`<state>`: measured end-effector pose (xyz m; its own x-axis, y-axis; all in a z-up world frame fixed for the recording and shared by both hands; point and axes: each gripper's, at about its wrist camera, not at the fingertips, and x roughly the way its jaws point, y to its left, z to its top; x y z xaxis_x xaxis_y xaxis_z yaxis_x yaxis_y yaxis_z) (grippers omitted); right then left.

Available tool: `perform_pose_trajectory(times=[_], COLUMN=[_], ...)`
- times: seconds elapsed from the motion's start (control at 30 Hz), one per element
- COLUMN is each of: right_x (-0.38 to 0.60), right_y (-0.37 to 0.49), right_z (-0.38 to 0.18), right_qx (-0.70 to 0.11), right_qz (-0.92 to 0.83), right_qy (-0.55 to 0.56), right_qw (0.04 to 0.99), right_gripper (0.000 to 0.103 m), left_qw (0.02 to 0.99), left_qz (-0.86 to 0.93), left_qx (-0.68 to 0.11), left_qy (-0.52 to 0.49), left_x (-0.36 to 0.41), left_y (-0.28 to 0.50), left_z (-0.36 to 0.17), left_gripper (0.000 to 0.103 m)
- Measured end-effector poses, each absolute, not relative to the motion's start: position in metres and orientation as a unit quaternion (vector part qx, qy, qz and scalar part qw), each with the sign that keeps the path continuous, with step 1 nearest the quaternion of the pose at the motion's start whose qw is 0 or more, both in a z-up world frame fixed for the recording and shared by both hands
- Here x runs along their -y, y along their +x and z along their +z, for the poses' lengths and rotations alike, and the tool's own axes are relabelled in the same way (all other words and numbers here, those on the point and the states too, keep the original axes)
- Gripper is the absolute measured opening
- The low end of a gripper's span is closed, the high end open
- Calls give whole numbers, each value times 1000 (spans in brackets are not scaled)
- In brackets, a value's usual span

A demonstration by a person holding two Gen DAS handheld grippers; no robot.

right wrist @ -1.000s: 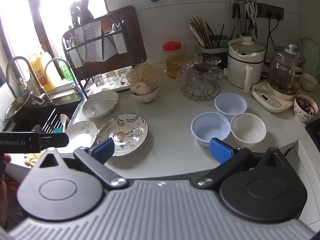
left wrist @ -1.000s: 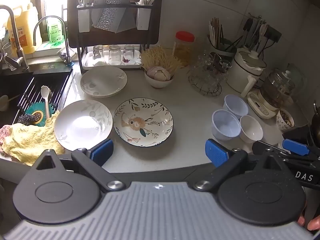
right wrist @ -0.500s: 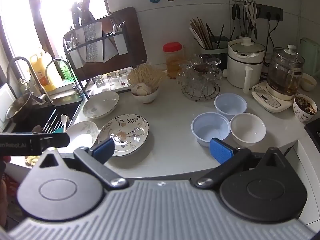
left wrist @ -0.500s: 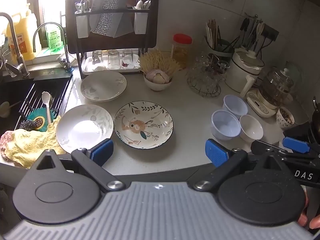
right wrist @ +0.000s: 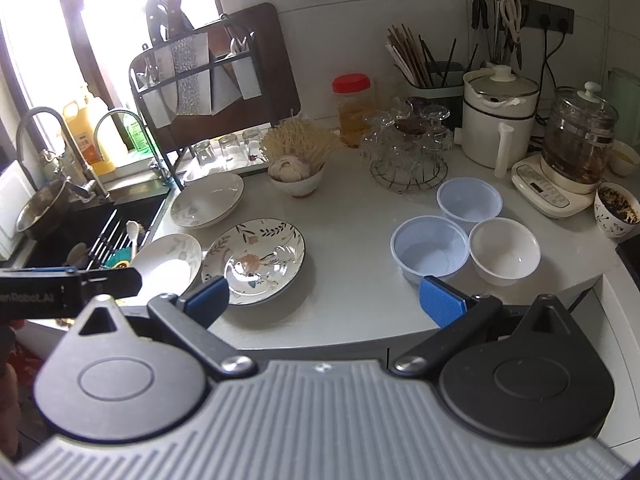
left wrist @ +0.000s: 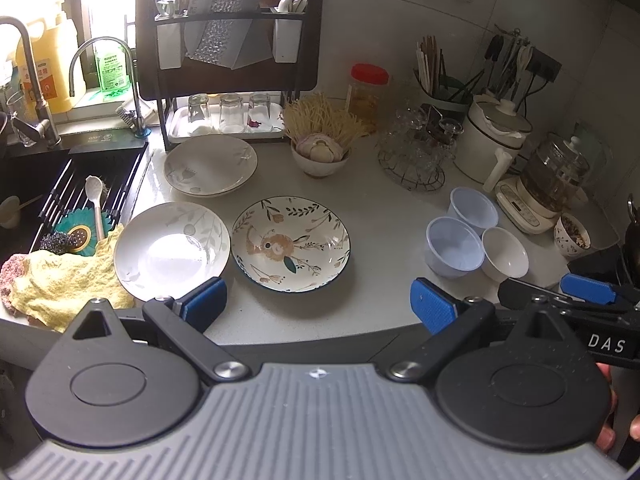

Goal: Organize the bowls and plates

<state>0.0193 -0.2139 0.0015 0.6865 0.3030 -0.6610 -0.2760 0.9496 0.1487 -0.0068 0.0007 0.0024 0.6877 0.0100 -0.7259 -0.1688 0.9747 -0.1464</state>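
On the white counter lie a flower-patterned plate (left wrist: 291,243) (right wrist: 253,261), a white plate (left wrist: 172,249) (right wrist: 166,260) to its left, and a stack of white plates (left wrist: 210,164) (right wrist: 207,199) behind. To the right stand two pale blue bowls (left wrist: 454,246) (left wrist: 473,208) (right wrist: 429,254) (right wrist: 469,202) and a white bowl (left wrist: 504,253) (right wrist: 504,255). My left gripper (left wrist: 318,306) is open and empty, near the counter's front edge before the patterned plate. My right gripper (right wrist: 324,298) is open and empty, in front of the bowls.
A sink (left wrist: 60,184) with a spoon, sponge and yellow cloth (left wrist: 60,280) lies at left. A dish rack with glasses (left wrist: 228,116), a bowl of garlic (left wrist: 320,156), a wire basket of glasses (left wrist: 414,156), a cooker (left wrist: 494,140) and a kettle (left wrist: 556,176) line the back.
Both grippers have drawn back and risen slightly, so the counter looks a little farther. Nothing on the counter has moved and the jaws stay open.
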Motion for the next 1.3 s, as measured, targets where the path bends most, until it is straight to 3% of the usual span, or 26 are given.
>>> perform_pose_trajectory(times=[1.3], right_x=[210], right_y=[33], right_z=[2], right_qx=[-358], right_qz=[162], right_qy=[31], right_qw=[919], right_gripper=[103], left_qw=[912], left_qz=[59], left_qx=[-391], left_qy=[-109], left_x=[-5], left_y=[8], left_z=[-2], left_gripper=[100])
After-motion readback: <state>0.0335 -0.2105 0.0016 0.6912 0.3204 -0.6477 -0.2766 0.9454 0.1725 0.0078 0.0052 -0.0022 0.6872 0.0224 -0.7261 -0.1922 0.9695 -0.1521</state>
